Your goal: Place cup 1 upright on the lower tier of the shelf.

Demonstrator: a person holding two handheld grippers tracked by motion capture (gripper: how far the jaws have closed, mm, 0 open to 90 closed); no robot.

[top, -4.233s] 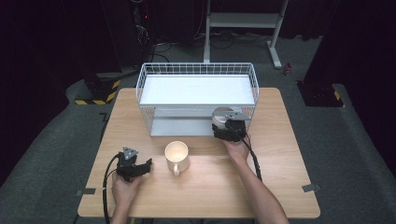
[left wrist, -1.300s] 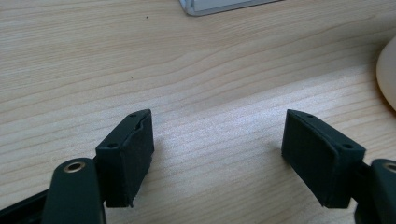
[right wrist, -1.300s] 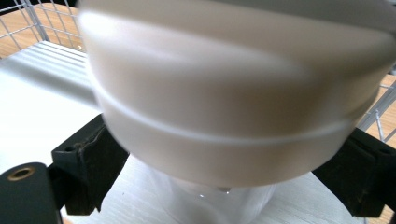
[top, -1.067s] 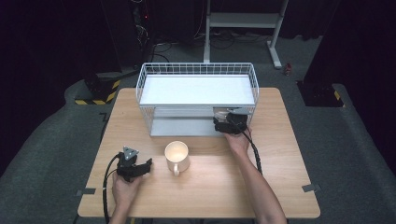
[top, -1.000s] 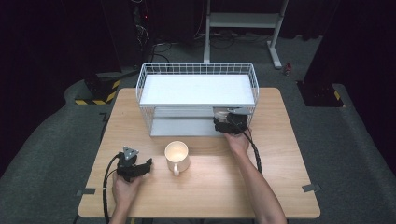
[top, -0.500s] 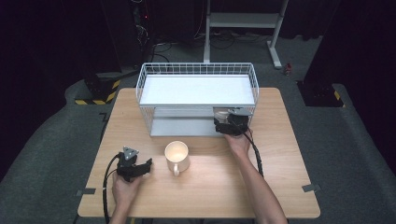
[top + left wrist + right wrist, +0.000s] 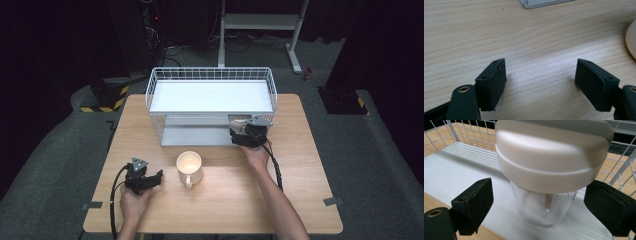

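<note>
Closest to where the person stands, the left gripper (image 7: 159, 176) rests low on the wooden table (image 7: 295, 200), at about seven o'clock from the table's middle. Its jaws are spread wide with only bare wood grain between them, as the left gripper view makes plain (image 7: 540, 82). Just beside it, toward three o'clock, stands a cream mug (image 7: 189, 167), upright, handle turned toward the person (its pale curved edge also creeps in at the right border of the left gripper view (image 7: 631, 40)). Gripper and mug are near each other but apart.

Farther out, around one o'clock from the table's middle, the right gripper (image 7: 239, 134) sits at the open front of the white wire rack (image 7: 155, 90), reaching into its lower shelf. In the right gripper view, a clear glass jar (image 7: 544, 210) with a broad white lid (image 7: 554, 152) stands upright on the white lower shelf (image 7: 456, 167), between the two jaws (image 7: 537, 207). The jaws are wide apart, one on each side of the jar, with a clear gap to the glass on both sides, so nothing is gripped.

Beyond the rack, toward twelve o'clock, a white metal stand (image 7: 260, 22) rises from the dark floor.
</note>
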